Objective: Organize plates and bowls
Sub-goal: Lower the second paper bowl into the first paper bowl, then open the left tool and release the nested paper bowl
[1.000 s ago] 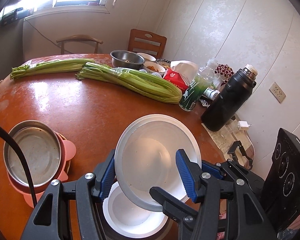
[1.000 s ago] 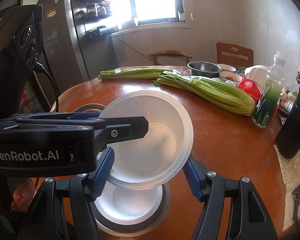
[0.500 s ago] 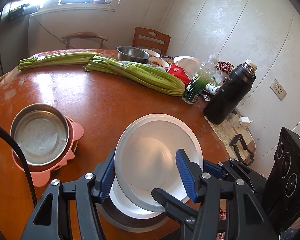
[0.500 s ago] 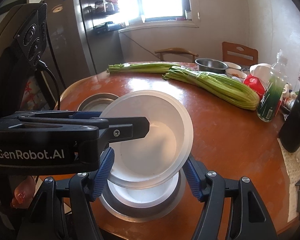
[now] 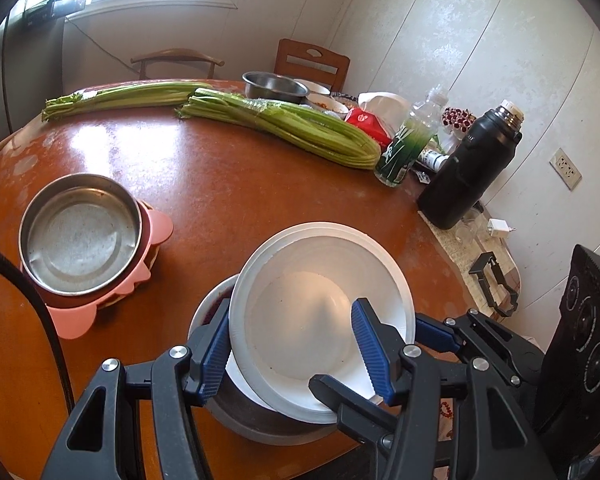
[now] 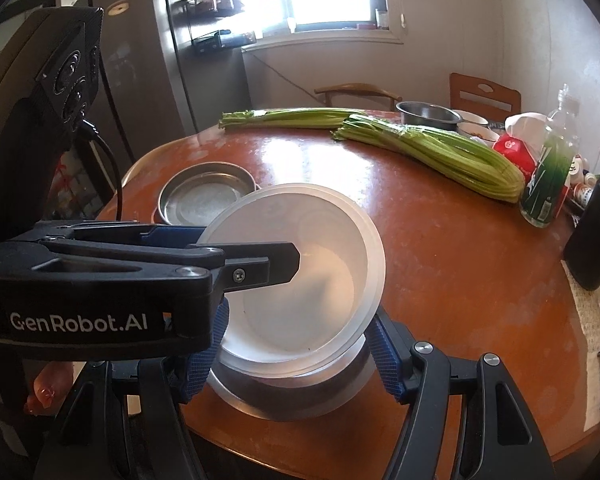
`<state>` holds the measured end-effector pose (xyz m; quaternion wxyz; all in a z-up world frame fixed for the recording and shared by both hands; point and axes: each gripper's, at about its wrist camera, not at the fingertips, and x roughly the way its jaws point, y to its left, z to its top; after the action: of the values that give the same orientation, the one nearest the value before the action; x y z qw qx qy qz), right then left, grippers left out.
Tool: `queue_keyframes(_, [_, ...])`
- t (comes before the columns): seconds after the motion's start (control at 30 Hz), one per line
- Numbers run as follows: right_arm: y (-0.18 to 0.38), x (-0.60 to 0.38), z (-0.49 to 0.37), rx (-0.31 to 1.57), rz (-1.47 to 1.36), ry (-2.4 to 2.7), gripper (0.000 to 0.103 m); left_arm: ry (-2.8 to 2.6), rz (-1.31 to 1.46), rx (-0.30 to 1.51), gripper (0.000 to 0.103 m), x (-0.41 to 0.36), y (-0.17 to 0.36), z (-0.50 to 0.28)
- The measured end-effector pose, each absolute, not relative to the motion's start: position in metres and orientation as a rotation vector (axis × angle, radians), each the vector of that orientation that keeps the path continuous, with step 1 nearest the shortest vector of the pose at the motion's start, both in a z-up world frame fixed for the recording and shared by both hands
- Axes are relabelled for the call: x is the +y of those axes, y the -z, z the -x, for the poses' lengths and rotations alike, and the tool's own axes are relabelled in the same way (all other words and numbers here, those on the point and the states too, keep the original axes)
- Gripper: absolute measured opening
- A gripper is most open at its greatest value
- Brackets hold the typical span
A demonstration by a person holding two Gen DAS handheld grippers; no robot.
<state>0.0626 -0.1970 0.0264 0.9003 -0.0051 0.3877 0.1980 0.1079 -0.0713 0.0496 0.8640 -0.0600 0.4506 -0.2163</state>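
Right now I see two celery bundles (image 5: 284, 126) lying across the far side of the round brown table (image 5: 228, 200), with a green bottle (image 5: 410, 142) and a black thermos (image 5: 472, 172) near the right-hand wall. A steel pan on a pink mat (image 5: 78, 236) sits apart to the left. Both chairs stand under the bright window. My left hand-held gripper (image 5: 296, 354) pinches the white bowl (image 5: 320, 320), which is tilted, mouth facing me, above a steel bowl (image 6: 292, 398). My right hand-held gripper (image 6: 296, 354) spans wide around it, and I cannot tell whether it touches
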Motion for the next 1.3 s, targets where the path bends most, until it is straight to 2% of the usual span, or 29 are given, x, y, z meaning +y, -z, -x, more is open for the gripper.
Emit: queue_keyframes(1.3, [0.004,-0.192,-0.07,0.866,0.05,-0.398,0.07,0.389,0.091,1.0,0.058,-0.068,-0.017,-0.115])
